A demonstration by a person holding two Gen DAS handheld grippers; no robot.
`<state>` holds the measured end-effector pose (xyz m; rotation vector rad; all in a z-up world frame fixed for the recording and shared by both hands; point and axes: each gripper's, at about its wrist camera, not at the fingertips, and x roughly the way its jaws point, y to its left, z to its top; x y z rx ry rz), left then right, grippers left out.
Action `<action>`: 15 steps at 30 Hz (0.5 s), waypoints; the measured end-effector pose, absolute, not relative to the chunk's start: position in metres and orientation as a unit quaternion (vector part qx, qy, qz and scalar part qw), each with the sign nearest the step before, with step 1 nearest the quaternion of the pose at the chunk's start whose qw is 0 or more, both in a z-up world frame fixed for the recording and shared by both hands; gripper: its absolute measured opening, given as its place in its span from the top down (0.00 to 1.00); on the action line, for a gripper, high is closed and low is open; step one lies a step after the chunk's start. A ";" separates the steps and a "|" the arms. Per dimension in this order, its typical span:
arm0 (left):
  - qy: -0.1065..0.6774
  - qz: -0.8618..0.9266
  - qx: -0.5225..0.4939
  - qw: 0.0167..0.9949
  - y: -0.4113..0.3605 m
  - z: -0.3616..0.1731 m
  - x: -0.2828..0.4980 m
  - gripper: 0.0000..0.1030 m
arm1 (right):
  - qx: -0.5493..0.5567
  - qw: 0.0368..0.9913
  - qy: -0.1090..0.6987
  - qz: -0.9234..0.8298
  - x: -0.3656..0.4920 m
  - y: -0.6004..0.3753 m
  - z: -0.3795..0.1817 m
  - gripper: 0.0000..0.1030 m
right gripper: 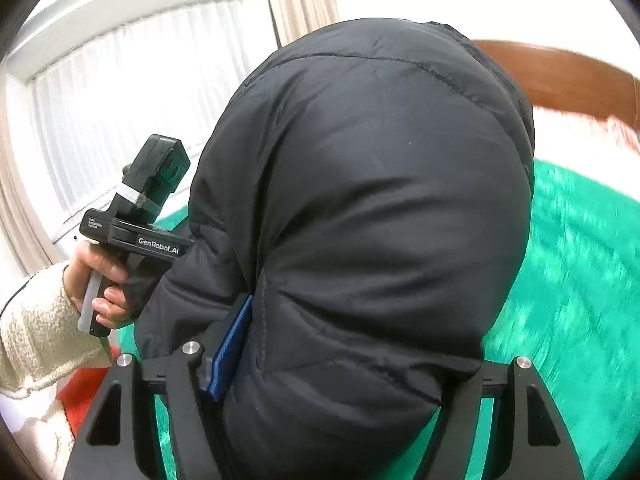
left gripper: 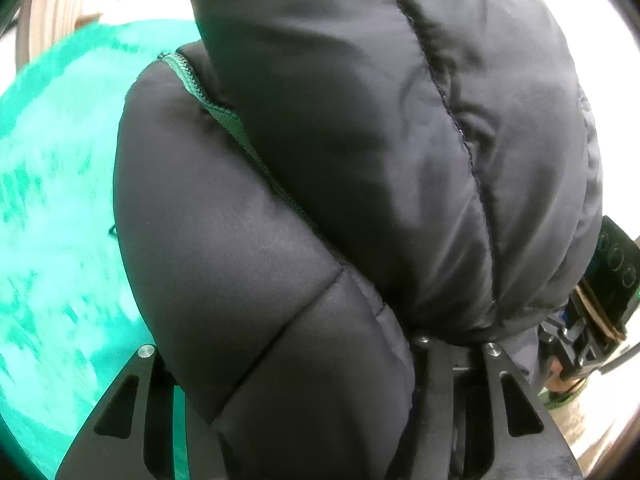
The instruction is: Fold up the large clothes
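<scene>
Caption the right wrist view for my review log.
Right gripper clamps a puffy black jacket above the green blanket.

Puffy black jacket blocks ahead; green blanket bare at left (motion-blurred).

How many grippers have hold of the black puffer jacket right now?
2. The left gripper is clamped on the black quilted puffer jacket near its green zipper; the right gripper grips a bulging fold, above the green fuzzy blanket.
</scene>
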<state>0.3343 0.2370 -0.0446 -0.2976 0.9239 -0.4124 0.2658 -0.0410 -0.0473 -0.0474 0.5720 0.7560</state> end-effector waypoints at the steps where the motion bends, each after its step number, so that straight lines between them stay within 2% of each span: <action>1: 0.432 -0.197 -0.139 0.869 0.237 -0.033 0.339 0.52 | -0.022 0.890 0.268 0.367 0.269 -0.043 -0.038 0.32; 5: 0.406 -0.190 -0.127 0.885 0.233 0.000 0.367 0.52 | 0.001 0.889 0.263 0.374 0.310 -0.057 -0.010 0.32; 8: 0.403 -0.184 -0.120 0.888 0.225 0.001 0.401 0.50 | 0.024 0.890 0.279 0.360 0.339 -0.074 -0.012 0.29; 9: 0.410 -0.183 -0.116 0.886 0.223 -0.005 0.408 0.44 | 0.034 0.888 0.297 0.350 0.352 -0.081 -0.019 0.27; 10: 0.429 -0.174 -0.109 0.880 0.219 -0.018 0.422 0.39 | 0.037 0.886 0.318 0.334 0.360 -0.086 -0.027 0.20; 11: 0.451 -0.160 -0.100 0.872 0.212 -0.035 0.436 0.29 | 0.034 0.887 0.351 0.298 0.373 -0.092 -0.042 0.12; 12: 0.472 -0.150 -0.093 0.864 0.211 -0.051 0.444 0.25 | 0.028 0.888 0.376 0.264 0.381 -0.096 -0.055 0.10; 15: 0.542 -0.113 -0.066 0.830 0.203 -0.106 0.465 0.23 | 0.010 0.879 0.440 0.184 0.389 -0.109 -0.097 0.09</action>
